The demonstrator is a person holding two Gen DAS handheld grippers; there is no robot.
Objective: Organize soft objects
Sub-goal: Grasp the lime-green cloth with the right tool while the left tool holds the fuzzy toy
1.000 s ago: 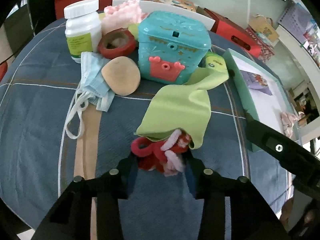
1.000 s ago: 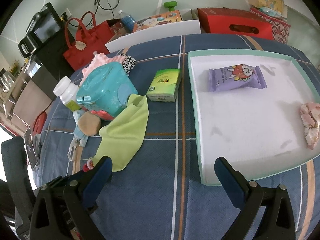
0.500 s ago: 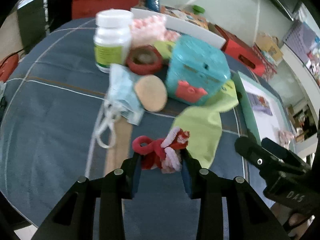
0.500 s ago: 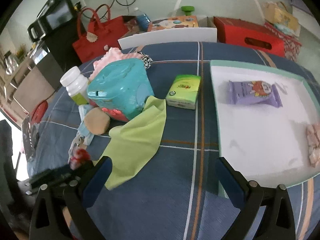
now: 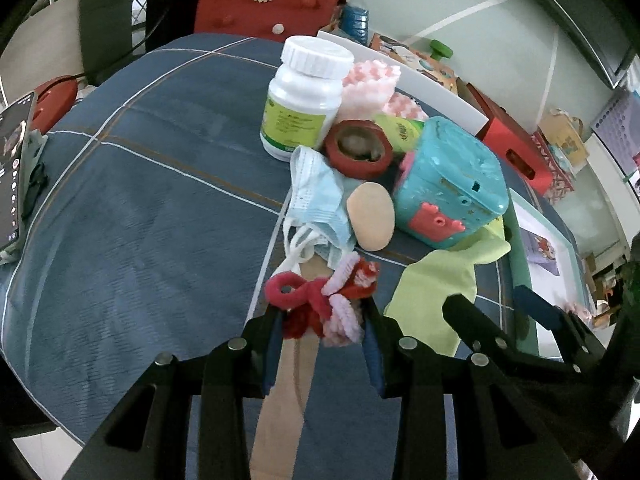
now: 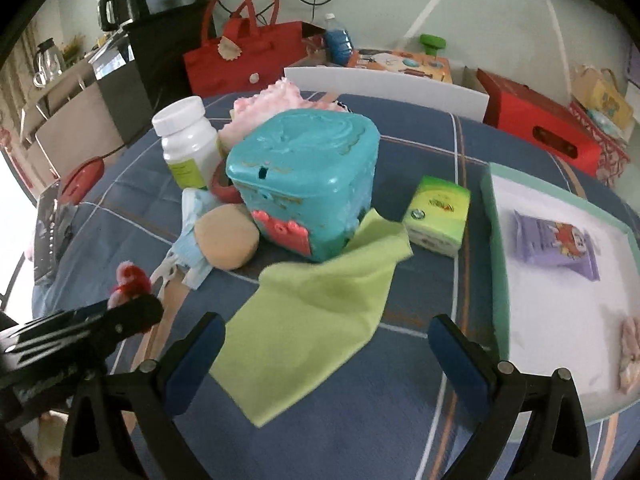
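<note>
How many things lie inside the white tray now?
2: a purple packet near the far side of the tray, and a pink cloth at its right edge. More may be hidden.

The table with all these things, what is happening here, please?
A person sorts soft objects with two hand-held grippers. The left gripper holds a fuzzy red and pink bundle between its fingers, above the blue cloth. The right gripper is open and empty, near the green cloth that lies partly under the teal box. The white tray already holds a purple packet and a pink fabric piece.
</note>
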